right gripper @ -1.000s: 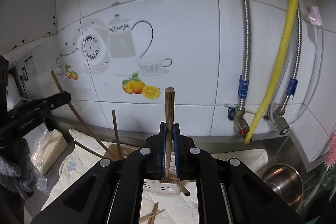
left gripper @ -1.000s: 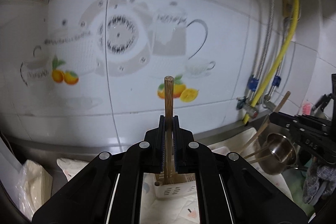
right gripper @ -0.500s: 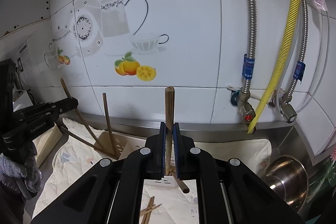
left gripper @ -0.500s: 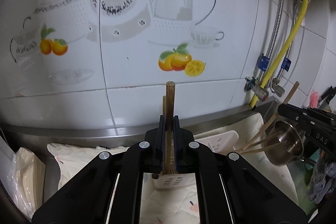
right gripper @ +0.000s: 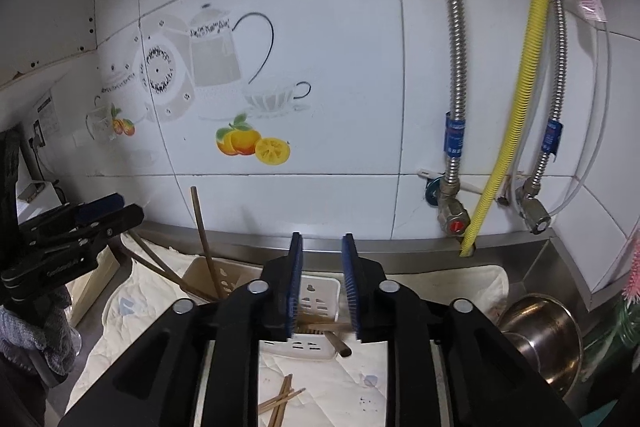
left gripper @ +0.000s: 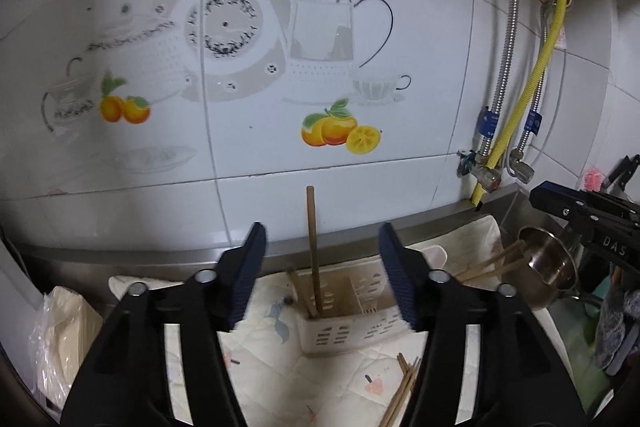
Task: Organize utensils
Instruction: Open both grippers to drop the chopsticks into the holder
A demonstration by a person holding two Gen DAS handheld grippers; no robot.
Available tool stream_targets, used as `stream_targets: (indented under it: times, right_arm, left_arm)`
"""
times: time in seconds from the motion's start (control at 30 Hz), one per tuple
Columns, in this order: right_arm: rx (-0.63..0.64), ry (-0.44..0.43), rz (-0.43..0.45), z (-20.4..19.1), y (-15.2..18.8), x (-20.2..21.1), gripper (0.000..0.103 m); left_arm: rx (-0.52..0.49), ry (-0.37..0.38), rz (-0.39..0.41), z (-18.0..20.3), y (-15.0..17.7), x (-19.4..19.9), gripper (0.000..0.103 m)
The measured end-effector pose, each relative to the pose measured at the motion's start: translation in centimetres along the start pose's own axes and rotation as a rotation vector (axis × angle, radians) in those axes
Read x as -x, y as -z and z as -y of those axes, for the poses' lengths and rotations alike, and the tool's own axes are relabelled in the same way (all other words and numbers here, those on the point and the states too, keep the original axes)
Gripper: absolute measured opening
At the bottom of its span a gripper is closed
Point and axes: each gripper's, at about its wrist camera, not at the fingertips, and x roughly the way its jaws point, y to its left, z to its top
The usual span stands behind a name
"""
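My left gripper [left gripper: 322, 229] hangs over a white slotted utensil caddy [left gripper: 344, 327], jaws opening wide. A brown chopstick [left gripper: 312, 247] stands upright in the caddy's left compartment, between the pads but touched by neither. My right gripper [right gripper: 322, 239] is over the same caddy [right gripper: 316, 293], its jaws opening, with nothing between the pads. Below it a chopstick [right gripper: 336, 341] lies slanted in the caddy's front part. The upright chopstick [right gripper: 204, 239] and the left gripper [right gripper: 80, 223] show at the left of the right wrist view.
Loose chopsticks [left gripper: 404, 387] lie on the pale cloth [left gripper: 280, 367] in front of the caddy. A steel pot [left gripper: 548, 267] stands at the right, with more chopsticks [left gripper: 492, 263] leaning beside it. A tiled wall with hoses [right gripper: 516, 87] rises close behind. A bagged bundle [left gripper: 60, 331] sits at the left.
Both grippers were shut on upright chopsticks; both have opened and let go. The left stick now stands in the caddy, the right one has dropped into it.
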Motion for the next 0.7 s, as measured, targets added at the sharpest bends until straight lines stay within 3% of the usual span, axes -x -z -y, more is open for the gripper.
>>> stream_targets:
  times: [0.17,0.3,0.7]
  right_arm:
    - [0.009,0.013,0.035,-0.6,1.3,2.8,0.043]
    - [0.023,0.003,0.052,-1.5,3.9,4.9,0.05]
    - [0.048,0.0,-0.062,-4.9,16.7,6.4,0.052]
  left_arm:
    - [0.004,0.002,0.01,-0.6,2.0,2.8,0.075]
    - [0.001,-0.004,0.013,-1.0,4.5,4.7,0.081]
    - [0.081,0.0,-0.04,-3.7,14.1,8.6,0.087]
